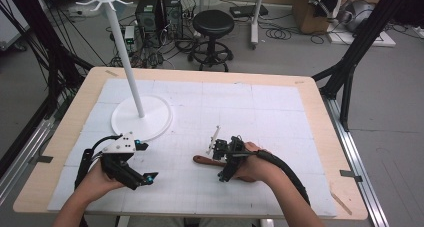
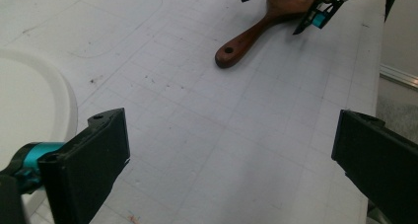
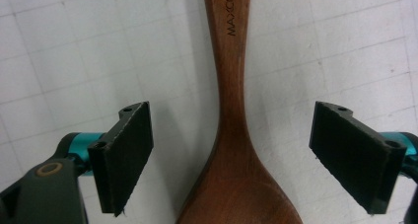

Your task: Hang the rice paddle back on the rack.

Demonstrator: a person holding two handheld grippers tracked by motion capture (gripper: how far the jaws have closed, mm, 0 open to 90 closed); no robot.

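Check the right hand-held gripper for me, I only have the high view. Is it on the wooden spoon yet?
Observer: No. In the right gripper view the right hand-held gripper straddles the wooden spoon at the neck just above the bowl, with a gap at each pad.
Operator: Anything at the handle end to hang it by?
Observer: Yes. The left gripper view shows a hole through the handle's end.
Operator: Left side holding anything?
Observer: No. The left hand-held gripper has its jaws wide open, with just the white mat between them.
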